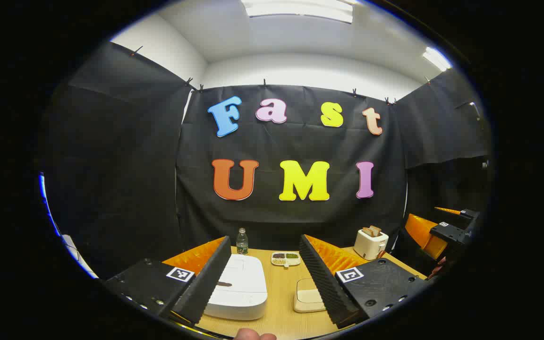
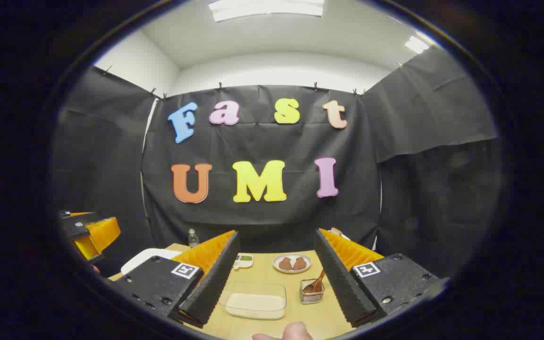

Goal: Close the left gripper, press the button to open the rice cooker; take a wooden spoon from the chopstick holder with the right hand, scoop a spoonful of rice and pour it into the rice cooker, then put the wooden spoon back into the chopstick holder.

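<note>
L gripper [image 1: 265, 278]: jaws wide apart, nothing btwn them, held above the table [image 1: 281, 316]. White rice cooker [image 1: 236, 285] sits below, lid down, partly behind the L finger. Beige rice box [image 1: 309, 296] just right of cooker, tucked against the R finger. Bottle [image 1: 242, 241] at table's back edge behind cooker; divided dish [image 1: 285, 258] w/ dark and green fillings beside it. Toaster [image 1: 370, 242] w/ bread far right. Other gripper [image 1: 446, 226] at right edge.

R gripper [image 2: 274, 283]: jaws also apart, empty. Rice box [image 2: 256, 302] straight ahead, clear lid on. Holder [image 2: 311, 290] just right of it, wooden spoon [image 2: 318, 281] standing in it, leaning right. Plate [image 2: 292, 263] w/ two brown pieces behind. Cooker [image 2: 147, 257] edge at left, behind L finger. Fingertip [image 2: 295, 330] of person at bottom edge.
</note>
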Action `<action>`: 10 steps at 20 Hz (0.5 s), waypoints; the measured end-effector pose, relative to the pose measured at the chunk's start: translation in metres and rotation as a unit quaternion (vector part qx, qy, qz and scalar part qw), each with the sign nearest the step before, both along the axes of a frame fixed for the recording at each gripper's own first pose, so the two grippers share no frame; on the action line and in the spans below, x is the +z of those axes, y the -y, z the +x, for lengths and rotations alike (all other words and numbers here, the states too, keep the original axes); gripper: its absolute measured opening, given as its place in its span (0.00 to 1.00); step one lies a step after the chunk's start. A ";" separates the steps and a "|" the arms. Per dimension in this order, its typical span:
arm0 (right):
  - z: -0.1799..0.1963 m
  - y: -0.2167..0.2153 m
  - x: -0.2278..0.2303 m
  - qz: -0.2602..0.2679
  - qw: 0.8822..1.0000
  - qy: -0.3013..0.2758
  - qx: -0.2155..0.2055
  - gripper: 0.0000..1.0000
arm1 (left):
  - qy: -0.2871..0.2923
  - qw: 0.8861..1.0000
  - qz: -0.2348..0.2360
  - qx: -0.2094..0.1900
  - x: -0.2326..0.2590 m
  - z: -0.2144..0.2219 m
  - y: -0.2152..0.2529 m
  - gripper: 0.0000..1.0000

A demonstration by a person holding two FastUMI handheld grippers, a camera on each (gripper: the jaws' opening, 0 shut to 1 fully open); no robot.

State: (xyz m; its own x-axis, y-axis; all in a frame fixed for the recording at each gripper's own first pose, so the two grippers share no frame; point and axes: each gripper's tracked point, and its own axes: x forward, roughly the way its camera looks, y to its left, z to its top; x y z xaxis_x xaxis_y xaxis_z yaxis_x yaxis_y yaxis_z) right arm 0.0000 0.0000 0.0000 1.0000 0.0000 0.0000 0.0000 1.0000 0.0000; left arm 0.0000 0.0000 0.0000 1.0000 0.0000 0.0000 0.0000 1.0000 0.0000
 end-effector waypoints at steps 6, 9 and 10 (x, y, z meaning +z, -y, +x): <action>0.002 0.001 -0.007 0.000 1.000 -0.008 -0.003 1.00 | -0.013 1.000 0.003 0.015 -0.011 -0.004 -0.015 0.94; 0.003 0.003 -0.008 -0.007 1.000 -0.009 -0.005 1.00 | -0.012 1.000 0.005 0.018 -0.013 -0.005 -0.016 0.94; 0.002 0.004 -0.008 -0.007 1.000 -0.010 -0.004 0.97 | -0.013 1.000 0.005 0.016 -0.014 -0.006 -0.014 0.94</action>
